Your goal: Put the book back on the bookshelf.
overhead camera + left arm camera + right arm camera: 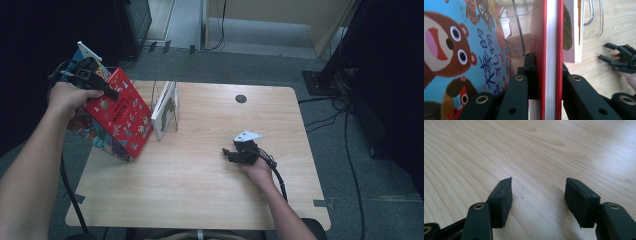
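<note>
A red picture book [122, 115] stands tilted at the table's left edge, and my left gripper [95, 82] is shut on its top edge. In the left gripper view the red book [550, 50] runs edge-on between the jaws, which press both covers. Behind it leans a blue book with cartoon bears [461, 52], seen in the high view as the blue book [85, 125]. A white book [164, 107] stands in a clear acrylic holder [167, 90]. My right gripper [230, 152] rests on the table's middle right, open and empty, its fingertips [501, 200] just above bare wood.
The wooden table [210, 190] has a round cable hole [241, 98] at the back. Cables [345, 130] lie on the grey floor to the right. Dark equipment stands at the far left and right.
</note>
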Demonstrator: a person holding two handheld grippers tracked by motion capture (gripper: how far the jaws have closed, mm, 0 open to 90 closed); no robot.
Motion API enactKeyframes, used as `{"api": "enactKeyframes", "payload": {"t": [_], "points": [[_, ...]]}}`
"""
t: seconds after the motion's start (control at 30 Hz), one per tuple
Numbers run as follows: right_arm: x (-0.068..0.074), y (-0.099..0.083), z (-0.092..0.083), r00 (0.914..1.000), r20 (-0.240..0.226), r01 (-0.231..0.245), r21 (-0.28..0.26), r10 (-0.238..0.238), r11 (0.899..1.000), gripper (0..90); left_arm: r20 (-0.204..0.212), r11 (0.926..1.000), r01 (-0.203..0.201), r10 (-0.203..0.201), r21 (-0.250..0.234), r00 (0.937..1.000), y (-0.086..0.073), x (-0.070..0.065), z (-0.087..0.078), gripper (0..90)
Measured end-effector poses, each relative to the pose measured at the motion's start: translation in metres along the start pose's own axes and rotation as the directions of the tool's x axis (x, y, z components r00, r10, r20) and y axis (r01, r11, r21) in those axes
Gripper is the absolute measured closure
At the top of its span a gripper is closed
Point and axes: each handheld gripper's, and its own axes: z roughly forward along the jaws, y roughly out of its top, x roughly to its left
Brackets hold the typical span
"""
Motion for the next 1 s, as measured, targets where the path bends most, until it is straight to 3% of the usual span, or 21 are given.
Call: {"api": "enactKeyframes", "payload": {"t": [0.2,0.5,0.8,1.0], "points": [[0.000,0.000,0.000,1.0000,-0.001,-0.002,0.001,0.002,1.000,39.4,-0.014,0.9999,0.006,-0.007,-0.012,0.9999,0.012,-0.004,-0.003,79.5],[0.000,0.000,0.000,1.0000,0.000,0.000,-0.002,0.000,1.000,39.5,-0.038,0.9995,0.025,-0.026,-0.017,0.9989,0.027,0.000,0.011,79.6],[0.000,0.000,0.000,1.0000,-0.001,-0.001,0.000,0.001,1.000,39.5,-0.020,0.9986,0.031,-0.032,-0.042,0.9993,0.032,0.007,0.014,79.4],[0.000,0.000,0.000,1.0000,-0.001,0.000,0.000,0.000,1.000,39.5,-0.031,0.9988,0.025,-0.027,-0.043,0.9992,0.031,0.007,0.014,78.9]]}}
